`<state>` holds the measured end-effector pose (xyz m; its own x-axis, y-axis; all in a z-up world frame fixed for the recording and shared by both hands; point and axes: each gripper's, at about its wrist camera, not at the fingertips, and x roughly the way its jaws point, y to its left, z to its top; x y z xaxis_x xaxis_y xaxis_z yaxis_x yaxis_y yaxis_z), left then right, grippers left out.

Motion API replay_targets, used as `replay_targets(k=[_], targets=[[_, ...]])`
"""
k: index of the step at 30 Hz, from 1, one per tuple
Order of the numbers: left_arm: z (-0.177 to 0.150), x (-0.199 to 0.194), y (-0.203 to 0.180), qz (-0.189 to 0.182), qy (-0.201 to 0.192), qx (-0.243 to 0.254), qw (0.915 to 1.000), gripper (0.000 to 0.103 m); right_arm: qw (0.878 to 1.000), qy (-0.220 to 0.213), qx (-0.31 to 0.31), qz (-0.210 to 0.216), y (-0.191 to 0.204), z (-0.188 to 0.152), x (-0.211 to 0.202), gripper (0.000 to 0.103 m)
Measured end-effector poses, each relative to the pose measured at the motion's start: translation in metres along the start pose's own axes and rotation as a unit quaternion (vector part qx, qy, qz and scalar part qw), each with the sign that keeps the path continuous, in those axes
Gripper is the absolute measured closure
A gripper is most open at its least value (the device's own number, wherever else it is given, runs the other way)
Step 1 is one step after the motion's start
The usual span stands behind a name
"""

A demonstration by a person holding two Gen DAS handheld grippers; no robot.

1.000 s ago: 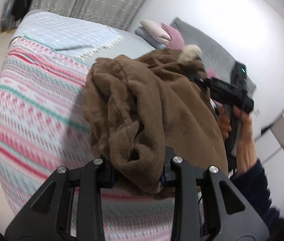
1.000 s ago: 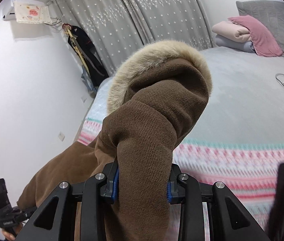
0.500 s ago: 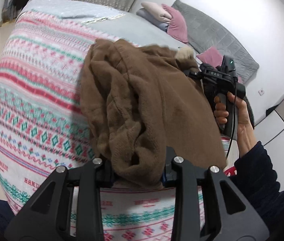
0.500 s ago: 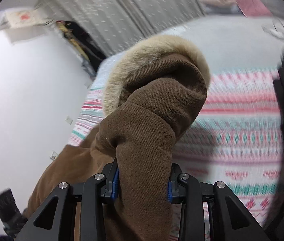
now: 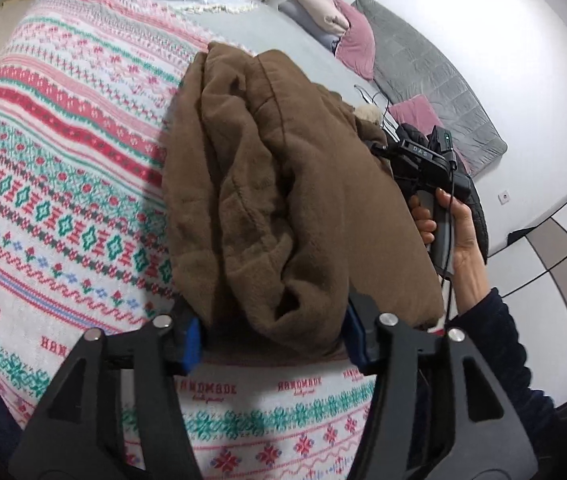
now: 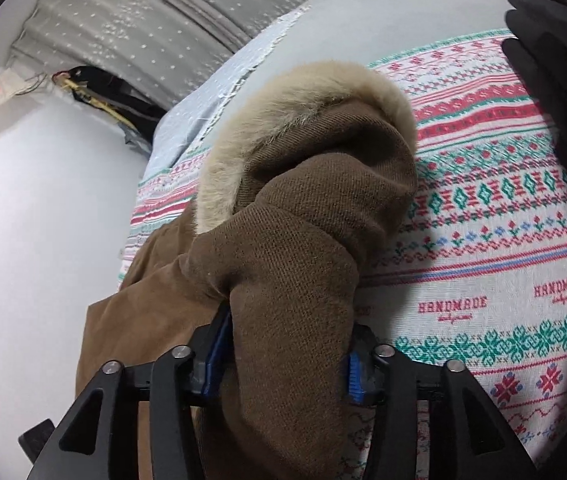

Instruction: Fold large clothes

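A brown coat (image 5: 283,184) is shown bunched on the patterned blanket (image 5: 63,184) of the bed (image 5: 283,36), close to the bed's near edge, with its fur-trimmed hood (image 6: 303,92) turned toward the right-hand side. Bare blanket is left open on the coat's left, out to the bed's rounded left edge; beyond the coat, plain grey bedding runs to the head of the bed, where folded pillows (image 5: 339,24) are stacked. A dark garment (image 6: 555,60) is seen at the blanket's right edge. A curtain (image 6: 155,20) is hung behind the far side of the bed, and white wall is seen beside it.

A fold of the coat's plush lining is framed by the left gripper (image 5: 273,340), whose jaws are opening; its blue pads (image 5: 192,342) are seen parted from the fabric on the left, while contact on the right cannot be told. The hood's brown cloth is framed by the right gripper (image 6: 283,364), whose jaws are likewise opening, a gap being visible at the right pad. The right gripper's handle is held by a hand (image 5: 459,232) in a dark sleeve (image 5: 495,352).
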<state>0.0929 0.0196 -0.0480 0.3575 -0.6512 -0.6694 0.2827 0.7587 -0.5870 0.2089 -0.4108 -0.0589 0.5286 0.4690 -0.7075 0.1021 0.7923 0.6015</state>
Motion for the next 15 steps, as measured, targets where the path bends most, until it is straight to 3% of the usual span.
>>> replay_targets(k=[2, 4, 7, 10, 15], targets=[[0.002, -0.009, 0.000, -0.009, 0.011, -0.004, 0.9999, 0.045, 0.999, -0.013, -0.019, -0.036, 0.007, -0.003, -0.005, 0.035], [0.003, -0.022, -0.001, -0.015, 0.012, -0.007, 0.9998, 0.045, 0.996, -0.028, -0.050, -0.071, 0.020, -0.005, -0.013, 0.035], [0.001, -0.044, -0.008, 0.005, -0.012, 0.016, 0.9998, 0.045, 0.975, -0.075, -0.121, -0.169, 0.051, -0.017, -0.040, 0.034], [-0.004, -0.064, -0.028, 0.033, -0.056, 0.064, 0.9958, 0.045, 0.963, -0.108, -0.165, -0.183, 0.071, -0.034, -0.064, 0.035], [-0.006, -0.062, -0.082, 0.066, -0.088, 0.161, 0.9808, 0.048, 0.971, -0.118, -0.167, -0.128, 0.101, -0.070, -0.099, 0.074]])
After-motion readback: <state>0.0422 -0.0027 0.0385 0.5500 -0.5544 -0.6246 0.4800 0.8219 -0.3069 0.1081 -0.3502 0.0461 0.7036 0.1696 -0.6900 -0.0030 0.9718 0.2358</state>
